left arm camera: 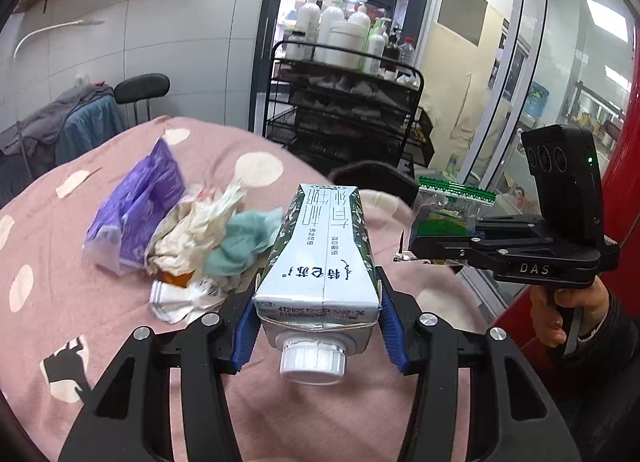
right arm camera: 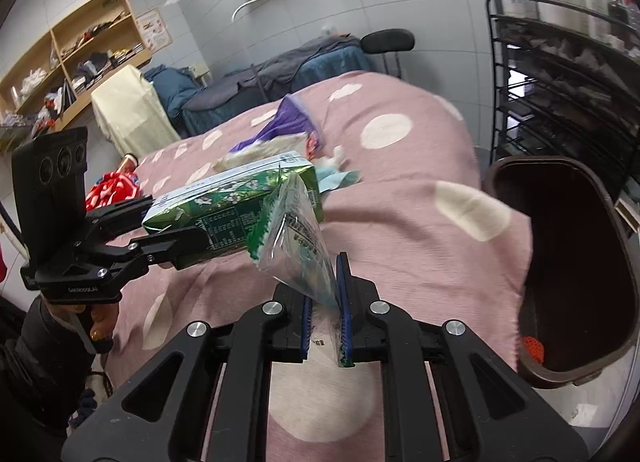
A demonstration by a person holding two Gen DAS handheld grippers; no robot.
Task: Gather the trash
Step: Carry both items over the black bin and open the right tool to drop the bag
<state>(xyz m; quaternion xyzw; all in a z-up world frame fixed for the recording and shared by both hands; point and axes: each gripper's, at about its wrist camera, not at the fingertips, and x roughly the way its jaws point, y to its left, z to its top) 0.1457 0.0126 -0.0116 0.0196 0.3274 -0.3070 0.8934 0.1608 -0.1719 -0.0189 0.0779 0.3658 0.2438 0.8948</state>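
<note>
My left gripper (left arm camera: 318,322) is shut on a green and white milk carton (left arm camera: 320,246) with a white screw cap, held above the pink spotted bedcover (left arm camera: 60,262). It also shows in the right wrist view (right arm camera: 224,205). My right gripper (right arm camera: 325,314) is shut on a clear and green plastic wrapper (right arm camera: 298,234), held to the right of the carton; the wrapper shows in the left wrist view (left arm camera: 444,209). A pile of trash lies on the cover: a purple bag (left arm camera: 136,201), crumpled white paper (left arm camera: 192,229) and a teal tissue (left arm camera: 244,242).
A dark brown bin (right arm camera: 576,262) stands open at the right of the bed, an orange item inside. A black wire rack (left arm camera: 348,101) with white bottles stands behind. A chair with clothes (left arm camera: 80,121) is at the back left.
</note>
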